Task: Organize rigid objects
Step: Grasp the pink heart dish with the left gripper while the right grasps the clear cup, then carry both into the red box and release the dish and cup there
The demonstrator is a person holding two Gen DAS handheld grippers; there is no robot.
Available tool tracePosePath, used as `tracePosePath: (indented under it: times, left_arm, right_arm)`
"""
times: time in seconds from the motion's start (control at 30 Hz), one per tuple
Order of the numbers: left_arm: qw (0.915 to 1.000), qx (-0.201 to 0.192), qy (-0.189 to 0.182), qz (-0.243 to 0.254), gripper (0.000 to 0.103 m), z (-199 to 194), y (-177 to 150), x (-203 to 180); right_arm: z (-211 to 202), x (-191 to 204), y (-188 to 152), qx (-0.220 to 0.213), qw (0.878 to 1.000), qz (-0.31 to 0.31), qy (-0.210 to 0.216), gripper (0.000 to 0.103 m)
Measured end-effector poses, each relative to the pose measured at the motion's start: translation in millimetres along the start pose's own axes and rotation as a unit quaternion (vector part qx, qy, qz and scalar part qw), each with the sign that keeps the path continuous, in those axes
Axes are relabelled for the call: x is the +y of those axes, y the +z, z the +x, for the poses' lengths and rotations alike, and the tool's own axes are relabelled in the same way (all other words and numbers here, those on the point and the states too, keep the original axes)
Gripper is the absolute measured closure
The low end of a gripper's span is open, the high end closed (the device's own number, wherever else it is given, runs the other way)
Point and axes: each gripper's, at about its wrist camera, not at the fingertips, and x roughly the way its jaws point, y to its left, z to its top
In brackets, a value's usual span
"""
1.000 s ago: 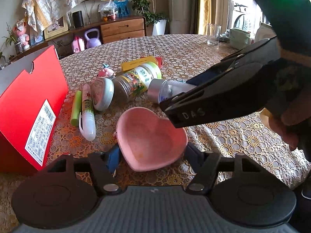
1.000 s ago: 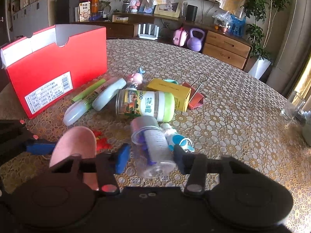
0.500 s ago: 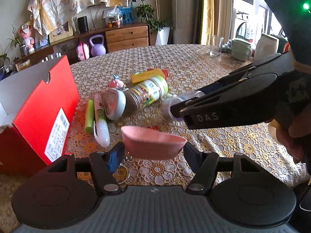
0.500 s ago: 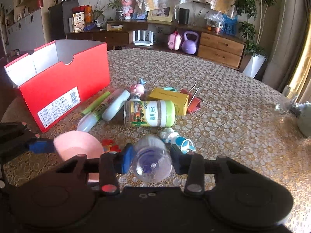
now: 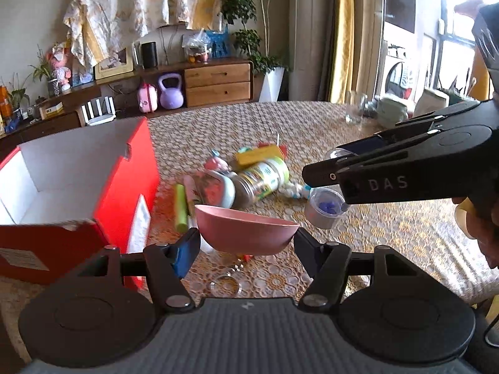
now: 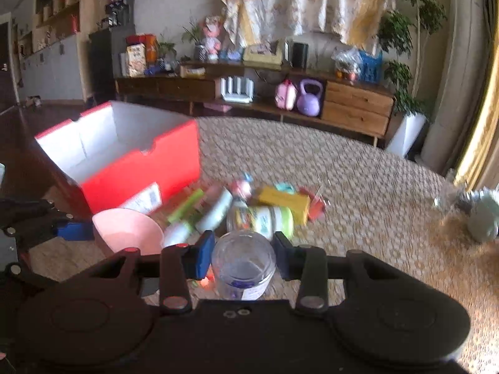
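My left gripper [image 5: 246, 243] is shut on a pink heart-shaped dish [image 5: 246, 230], held above the lace-covered table [image 5: 389, 233]. The same dish [image 6: 128, 232] shows at the lower left of the right wrist view. My right gripper [image 6: 243, 251] is shut on a clear plastic bottle [image 6: 243, 265], lifted off the table with its mouth toward the camera. In the left wrist view that bottle [image 5: 326, 207] hangs under the right gripper's black fingers [image 5: 330, 176]. An open red box [image 5: 93, 187] with a white inside stands at the left.
Left on the table are a green-lidded jar [image 5: 259, 177], a yellow box [image 5: 259, 152], a green marker [image 5: 180, 207], a white tube [image 6: 215, 213], small toys and a key ring [image 5: 226, 282]. A glass [image 5: 354, 110] and mint cup [image 5: 391, 112] stand far right.
Both grippers rose off the table, the left with the pink dish and the right with the clear bottle. The box's white inside has come into view.
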Motion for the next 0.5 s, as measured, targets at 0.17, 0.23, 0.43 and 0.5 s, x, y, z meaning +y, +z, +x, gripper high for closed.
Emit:
tracePosePath:
  times: [0.17, 0.23, 0.43, 0.5]
  left_arm:
    - [0.9998, -0.015, 0.001, -0.008, 0.037, -24.4, 22.1, 22.1]
    - [0.9997, -0.023, 0.006, -0.010, 0.037, -34.5, 32.8, 33.6]
    - [0.9981, -0.041, 0.038, -0.027, 0.037, -56.1, 62.9, 79.3]
    - [0.9971, -0.042, 0.052, -0.037, 0.037, -58.7, 70.2, 100.1]
  right_arm:
    - [-9.7, 11.7, 30.3, -0.026, 0.999, -0.006, 0.022, 0.063]
    - [-12.2, 17.8, 45.4, -0.040, 0.999, -0.011, 0.031, 0.063]
    - [-7.8, 46.4, 85.3, -0.072, 0.995, -0.042, 0.059, 0.063]
    - [-2.4, 58.6, 94.2, -0.078, 0.993, -0.055, 0.067, 0.063]
